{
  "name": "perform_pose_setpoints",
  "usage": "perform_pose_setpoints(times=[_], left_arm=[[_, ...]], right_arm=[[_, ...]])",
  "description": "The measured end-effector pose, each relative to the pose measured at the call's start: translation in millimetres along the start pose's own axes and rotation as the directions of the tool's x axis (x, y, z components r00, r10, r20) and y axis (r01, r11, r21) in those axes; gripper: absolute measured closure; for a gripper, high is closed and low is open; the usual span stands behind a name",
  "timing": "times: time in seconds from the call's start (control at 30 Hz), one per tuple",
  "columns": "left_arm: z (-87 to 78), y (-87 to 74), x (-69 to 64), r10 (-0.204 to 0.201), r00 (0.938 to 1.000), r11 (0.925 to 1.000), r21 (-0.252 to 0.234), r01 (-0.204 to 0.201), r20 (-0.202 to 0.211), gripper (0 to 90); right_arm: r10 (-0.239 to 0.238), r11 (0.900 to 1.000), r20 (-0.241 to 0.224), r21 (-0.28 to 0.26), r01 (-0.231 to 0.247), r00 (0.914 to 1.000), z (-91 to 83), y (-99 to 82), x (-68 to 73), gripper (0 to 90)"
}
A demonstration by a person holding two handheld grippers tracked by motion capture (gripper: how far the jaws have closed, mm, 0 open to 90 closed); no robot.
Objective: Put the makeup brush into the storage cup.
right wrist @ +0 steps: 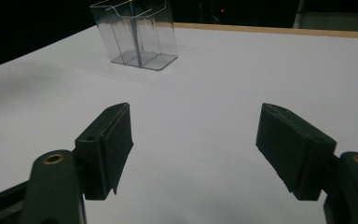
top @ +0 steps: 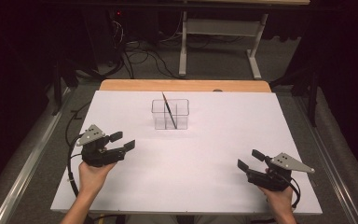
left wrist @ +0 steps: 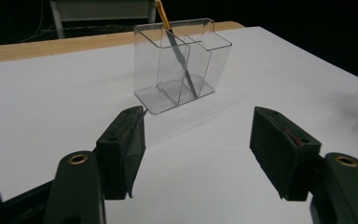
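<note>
Resting both hands near the table's front edge, the left gripper (top: 122, 141) and right gripper (top: 250, 159) sit wide open and empty, aimed at the clear holder (top: 170, 114) farther back with the pencil (top: 168, 110) leaning inside, probably lining up a grab

I counted one clear holder (top: 170, 114) on the desk (top: 214, 154), split into three compartments, with one pencil (top: 168, 108) standing tilted inside it. Nearer me than the holder, I held two grippers: the left gripper (top: 122, 141) and the right gripper (top: 250, 159).
</note>
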State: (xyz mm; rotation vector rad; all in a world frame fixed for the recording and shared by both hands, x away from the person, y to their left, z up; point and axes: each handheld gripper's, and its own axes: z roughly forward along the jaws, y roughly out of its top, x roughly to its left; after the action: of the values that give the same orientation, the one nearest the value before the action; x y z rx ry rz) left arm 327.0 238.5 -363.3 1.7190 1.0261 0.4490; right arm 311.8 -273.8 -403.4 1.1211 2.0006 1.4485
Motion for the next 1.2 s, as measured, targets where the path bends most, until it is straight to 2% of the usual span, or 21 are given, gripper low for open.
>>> perform_pose_setpoints(times=[0.43, 1.2], left_arm=[[2.1, -6.3, 0.8, -0.017, 0.9998, 0.9998, 0.006, 0.017, 0.008, 36.2], [6.5, -21.7, 3.2, -0.032, 0.9995, 0.9992, 0.023, 0.032, -0.010, 35.5]], right_arm=[[0.001, 1.0000, 0.000, 0.000, -0.001, 1.0000, -0.3, -0.1, 0.2, 28.7], [0.002, 1.0000, -0.001, 0.000, -0.002, 1.0000, -0.1, -0.3, -0.2, 28.7]])
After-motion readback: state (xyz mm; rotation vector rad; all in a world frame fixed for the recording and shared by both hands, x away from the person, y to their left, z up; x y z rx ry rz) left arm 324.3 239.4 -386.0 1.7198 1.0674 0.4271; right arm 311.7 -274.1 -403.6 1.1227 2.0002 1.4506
